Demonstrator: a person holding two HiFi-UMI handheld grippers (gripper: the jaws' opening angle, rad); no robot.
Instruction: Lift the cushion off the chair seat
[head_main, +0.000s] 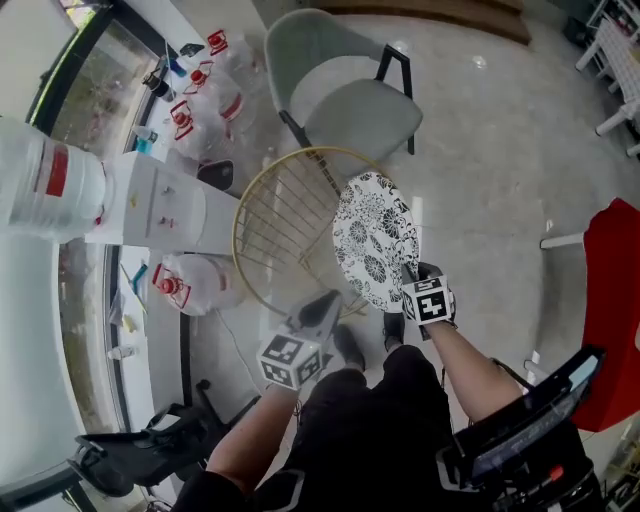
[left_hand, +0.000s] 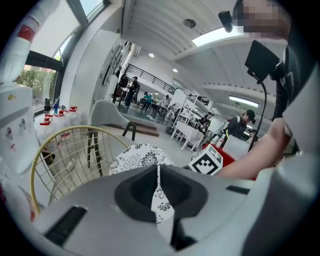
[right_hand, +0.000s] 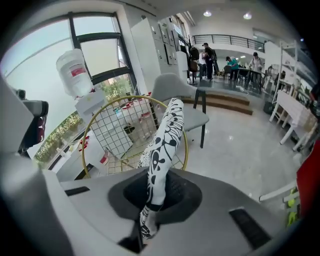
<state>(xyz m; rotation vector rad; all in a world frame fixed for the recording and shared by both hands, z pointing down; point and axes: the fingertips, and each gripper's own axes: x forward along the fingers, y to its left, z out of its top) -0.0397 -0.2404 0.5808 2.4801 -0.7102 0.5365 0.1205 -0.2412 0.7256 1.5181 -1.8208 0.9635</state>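
The round black-and-white floral cushion (head_main: 375, 240) is up off the gold wire chair (head_main: 285, 225) and stands tilted on edge over the chair's right side. My right gripper (head_main: 412, 280) is shut on its near edge. In the right gripper view the cushion (right_hand: 167, 135) rises edge-on from between the jaws of that gripper (right_hand: 150, 200). My left gripper (head_main: 322, 310) sits at the chair's front rim, left of the cushion. In the left gripper view a narrow strip of the same floral cloth is pinched in its shut jaws (left_hand: 159, 195), with the cushion (left_hand: 137, 155) beyond.
A grey upholstered chair (head_main: 350, 100) stands behind the wire chair. A water dispenser (head_main: 150, 205) and several water bottles (head_main: 200, 90) are at the left. A red seat (head_main: 615, 300) stands at the right, and a black stand with a screen (head_main: 530, 420) is near my legs.
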